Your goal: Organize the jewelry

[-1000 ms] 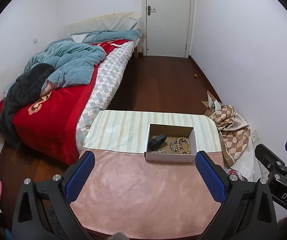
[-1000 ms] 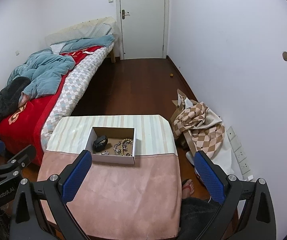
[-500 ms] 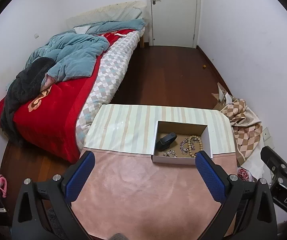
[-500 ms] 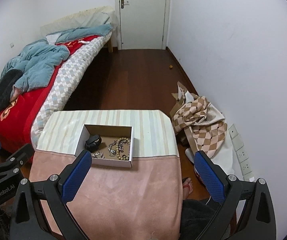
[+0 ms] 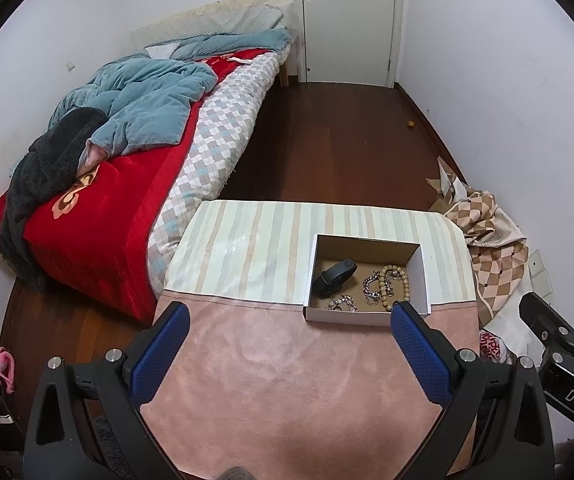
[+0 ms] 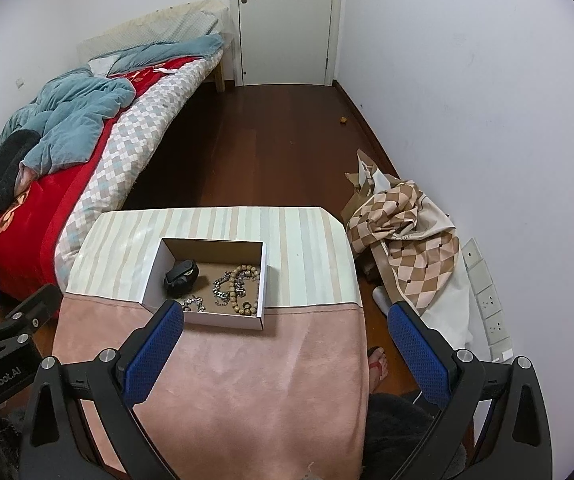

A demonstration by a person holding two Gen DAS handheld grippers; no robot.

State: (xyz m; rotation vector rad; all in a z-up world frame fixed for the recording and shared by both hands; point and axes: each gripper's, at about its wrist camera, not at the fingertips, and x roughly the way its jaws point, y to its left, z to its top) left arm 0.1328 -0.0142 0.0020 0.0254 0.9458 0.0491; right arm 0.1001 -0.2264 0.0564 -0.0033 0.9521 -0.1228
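On the striped far half of the table sits the shallow white cardboard box (image 6: pixel 211 280), holding a black wristband (image 6: pixel 181 274), a wooden bead bracelet (image 6: pixel 241 286) and silvery chain bracelets (image 6: pixel 223 286). Short of it, above the pink cloth (image 5: pixel 299 380), I hold my left gripper (image 5: pixel 289 354) and right gripper (image 6: pixel 283 352), both spread wide and gripping nothing.

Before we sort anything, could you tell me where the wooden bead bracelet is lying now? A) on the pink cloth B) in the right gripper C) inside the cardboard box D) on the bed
C: the wooden bead bracelet lies inside the cardboard box, beside the black band.
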